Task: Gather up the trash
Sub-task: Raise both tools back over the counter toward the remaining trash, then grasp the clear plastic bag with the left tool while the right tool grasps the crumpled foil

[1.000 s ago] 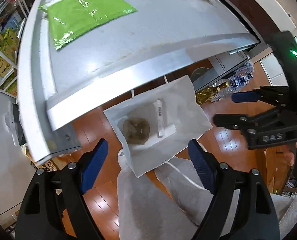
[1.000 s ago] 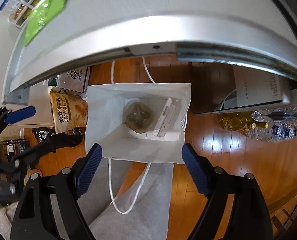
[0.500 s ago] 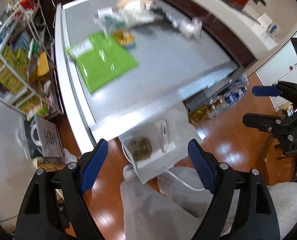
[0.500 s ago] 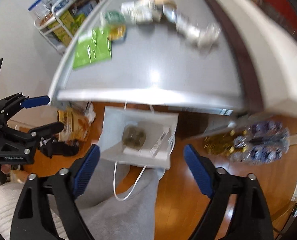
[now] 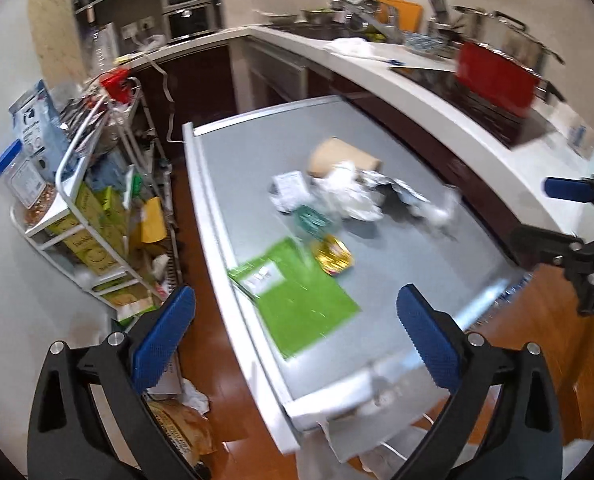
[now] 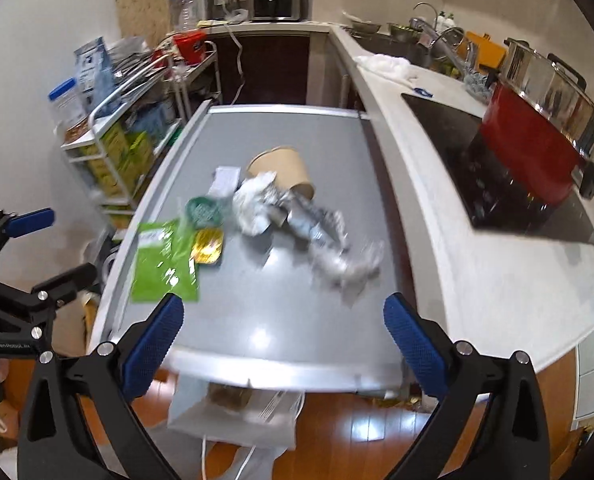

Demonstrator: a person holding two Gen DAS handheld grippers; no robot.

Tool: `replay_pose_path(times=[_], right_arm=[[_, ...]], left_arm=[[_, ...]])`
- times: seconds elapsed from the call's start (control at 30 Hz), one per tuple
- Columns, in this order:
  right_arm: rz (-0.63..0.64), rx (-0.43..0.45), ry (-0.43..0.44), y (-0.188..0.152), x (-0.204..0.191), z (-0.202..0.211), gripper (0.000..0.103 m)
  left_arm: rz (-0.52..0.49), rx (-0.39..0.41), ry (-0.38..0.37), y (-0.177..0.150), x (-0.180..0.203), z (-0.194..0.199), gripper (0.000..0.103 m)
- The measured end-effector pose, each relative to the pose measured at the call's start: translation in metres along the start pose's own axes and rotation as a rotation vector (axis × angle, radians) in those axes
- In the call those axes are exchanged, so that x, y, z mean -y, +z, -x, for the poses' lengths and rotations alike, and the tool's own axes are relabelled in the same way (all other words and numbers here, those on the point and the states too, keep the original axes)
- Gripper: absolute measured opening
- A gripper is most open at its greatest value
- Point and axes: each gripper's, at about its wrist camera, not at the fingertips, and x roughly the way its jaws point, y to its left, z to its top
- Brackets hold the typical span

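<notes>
Trash lies on the grey table [image 6: 297, 132]: a green flat packet [image 6: 161, 260], a gold wrapper [image 6: 207, 246], a brown paper cup [image 6: 285, 170] on its side, crumpled white paper [image 6: 257, 204] and foil wrappers [image 6: 329, 248]. A white paper bag [image 6: 237, 412] stands on the floor under the table's near edge, with trash in it. My right gripper [image 6: 283, 306] hangs above the near table edge, its jaws opening with nothing between them. My left gripper [image 5: 293, 300] hovers over the green packet [image 5: 309, 320], its jaws also opening and empty.
A wire rack [image 5: 89, 220] full of boxes stands left of the table. A white counter to the right carries a black cooktop [image 6: 497, 184] and a red pot [image 6: 537, 144]. A snack bag [image 5: 181, 436] lies on the wooden floor by the table's corner.
Both grippers rose and tipped up from the bag on the floor to the tabletop. Their jaws spread wider. The bag slid to the bottom of both views.
</notes>
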Motion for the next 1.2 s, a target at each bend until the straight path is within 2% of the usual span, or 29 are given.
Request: replay_pose_path(times=[0.23,0.43,0.63,0.83,0.9,0.97,1.0,1.03,1.07,1.17,1.2], right_arm=[[-0.028,-0.017,-0.011,0.02,0.008,-0.038,0.099],[-0.057,-0.036,0.024,0.034,0.01,-0.054,0.099],[-0.067,-0.045,0.043,0.041,0.012,-0.062,0.099],[-0.021,-0.108,0.05,0.057,0.006,-0.106,0.099],[-0.011,-0.147,0.061,0.061,0.006,-0.127,0.099],[-0.004,-0.187,0.053,0.061,0.007,-0.145,0.096],[0.004,-0.21,0.047,0.061,0.008,-0.154,0.091],[0.014,-0.229,0.042,0.061,0.008,-0.16,0.089],[0.028,-0.237,0.042,0.061,0.008,-0.165,0.087],[0.079,-0.256,0.038,0.06,0.002,-0.175,0.083],[0.094,-0.265,0.032,0.06,0.001,-0.178,0.079]], left_arm=[[0.074,-0.058,-0.067,0.012,-0.026,-0.042,0.101],[0.084,-0.075,-0.101,0.029,-0.02,-0.073,0.101],[0.09,-0.159,-0.152,0.044,-0.014,-0.127,0.101],[0.087,-0.2,-0.18,0.046,-0.012,-0.159,0.1],[0.078,-0.203,-0.187,0.045,-0.012,-0.163,0.092],[0.069,-0.218,-0.199,0.044,-0.011,-0.167,0.074],[0.065,-0.221,-0.219,0.044,-0.011,-0.169,0.068],[0.064,-0.221,-0.251,0.043,-0.012,-0.17,0.055],[0.064,-0.226,-0.281,0.042,-0.013,-0.171,0.05],[0.057,-0.229,-0.292,0.04,-0.014,-0.17,0.045],[0.057,-0.225,-0.301,0.039,-0.016,-0.169,0.045]])
